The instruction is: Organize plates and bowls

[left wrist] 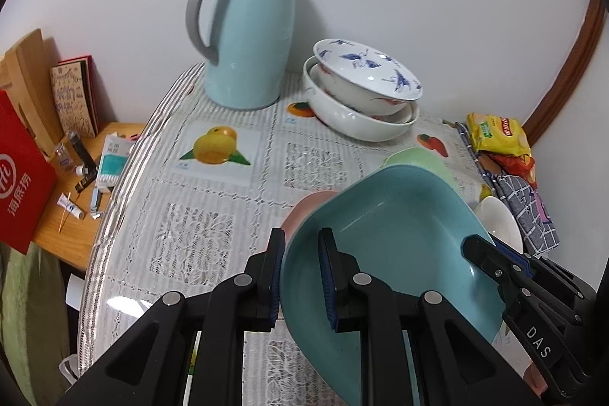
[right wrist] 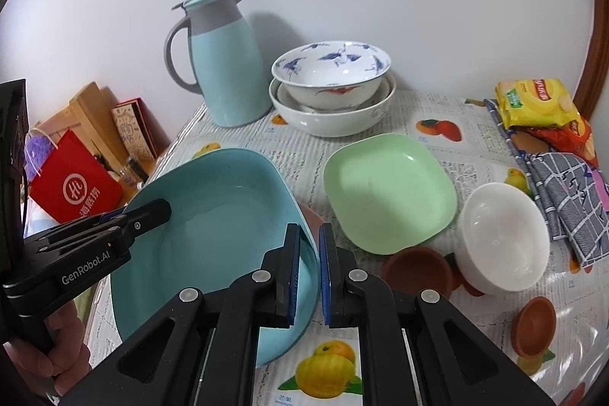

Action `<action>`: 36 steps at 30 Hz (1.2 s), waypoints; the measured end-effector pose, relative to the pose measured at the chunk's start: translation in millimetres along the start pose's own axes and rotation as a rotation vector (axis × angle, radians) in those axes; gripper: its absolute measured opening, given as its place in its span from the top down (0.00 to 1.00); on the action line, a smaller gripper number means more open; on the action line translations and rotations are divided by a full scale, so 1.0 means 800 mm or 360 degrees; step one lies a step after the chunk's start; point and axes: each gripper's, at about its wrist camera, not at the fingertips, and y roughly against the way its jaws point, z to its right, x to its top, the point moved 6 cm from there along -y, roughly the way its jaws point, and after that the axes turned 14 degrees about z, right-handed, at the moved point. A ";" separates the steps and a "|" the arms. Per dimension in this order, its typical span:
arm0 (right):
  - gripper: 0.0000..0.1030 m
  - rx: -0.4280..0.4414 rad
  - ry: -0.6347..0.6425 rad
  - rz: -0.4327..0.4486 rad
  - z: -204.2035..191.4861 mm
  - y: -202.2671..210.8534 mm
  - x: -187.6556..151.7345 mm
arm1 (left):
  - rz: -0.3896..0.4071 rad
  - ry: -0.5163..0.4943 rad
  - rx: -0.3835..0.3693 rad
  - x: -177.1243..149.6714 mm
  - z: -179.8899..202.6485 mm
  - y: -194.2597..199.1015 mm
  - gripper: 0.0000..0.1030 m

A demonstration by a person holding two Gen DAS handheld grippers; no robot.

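A light-blue square plate (left wrist: pixel 388 246) (right wrist: pixel 213 223) hangs tilted just above the table, held from both sides. My left gripper (left wrist: pixel 302 234) is shut on its left rim and appears in the right wrist view (right wrist: pixel 161 210) with a hand below it. My right gripper (right wrist: pixel 310 229) is shut on the opposite rim and shows at the right of the left wrist view (left wrist: pixel 472 244). A pink plate (left wrist: pixel 304 212) lies partly hidden beneath the blue one. Beyond are a green square plate (right wrist: pixel 388 189), a white bowl (right wrist: pixel 502 238) and stacked patterned bowls (right wrist: pixel 331 90).
A tall blue thermos jug (right wrist: pixel 224 63) stands at the back by the wall. Two small brown cups (right wrist: pixel 418 269) sit near the white bowl. Snack packets (right wrist: pixel 540 105) and a checked cloth (right wrist: pixel 563 193) lie at the right edge. A low side table with a red bag (left wrist: pixel 19 170) is left.
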 end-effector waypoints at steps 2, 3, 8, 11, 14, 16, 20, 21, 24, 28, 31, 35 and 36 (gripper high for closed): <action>0.90 0.0008 0.0005 -0.0016 -0.003 -0.007 -0.004 | -0.0012 0.0011 0.0009 -0.002 -0.005 -0.005 0.83; 0.90 0.0012 0.0005 -0.0024 -0.004 -0.011 -0.005 | -0.0019 0.0017 0.0016 -0.003 -0.008 -0.008 0.83; 0.90 0.0023 0.0018 -0.0062 -0.006 -0.029 -0.012 | -0.0053 0.0043 0.0034 -0.011 -0.018 -0.023 0.83; 0.90 0.0024 0.0028 -0.0089 -0.005 -0.043 -0.017 | -0.0077 0.0050 0.0042 -0.017 -0.021 -0.034 0.83; 0.90 0.0015 0.0047 -0.0110 -0.005 -0.054 -0.021 | -0.0105 0.0062 0.0050 -0.023 -0.023 -0.046 0.83; 0.90 0.0015 0.0048 -0.0119 -0.003 -0.060 -0.023 | -0.0115 0.0071 0.0053 -0.025 -0.024 -0.053 0.83; 0.90 0.0022 0.0061 -0.0138 0.000 -0.076 -0.025 | -0.0132 0.0076 0.0059 -0.027 -0.025 -0.067 0.83; 0.90 0.0018 0.0072 -0.0138 0.001 -0.079 -0.025 | -0.0136 0.0076 0.0058 -0.028 -0.024 -0.070 0.83; 0.89 0.0004 0.0121 -0.0145 0.003 -0.088 -0.025 | -0.0147 0.0069 0.0060 -0.031 -0.023 -0.078 0.83; 0.89 0.0008 0.0151 -0.0161 0.006 -0.097 -0.028 | -0.0149 0.0056 0.0071 -0.036 -0.023 -0.085 0.83; 0.88 0.0016 0.0165 -0.0172 0.008 -0.104 -0.030 | -0.0156 0.0038 0.0081 -0.039 -0.022 -0.089 0.83; 0.87 0.0013 0.0226 -0.0175 0.006 -0.115 -0.032 | -0.0176 0.0018 0.0081 -0.043 -0.023 -0.091 0.83; 0.87 0.0009 0.0236 -0.0183 0.006 -0.117 -0.032 | -0.0178 0.0005 0.0080 -0.044 -0.023 -0.090 0.83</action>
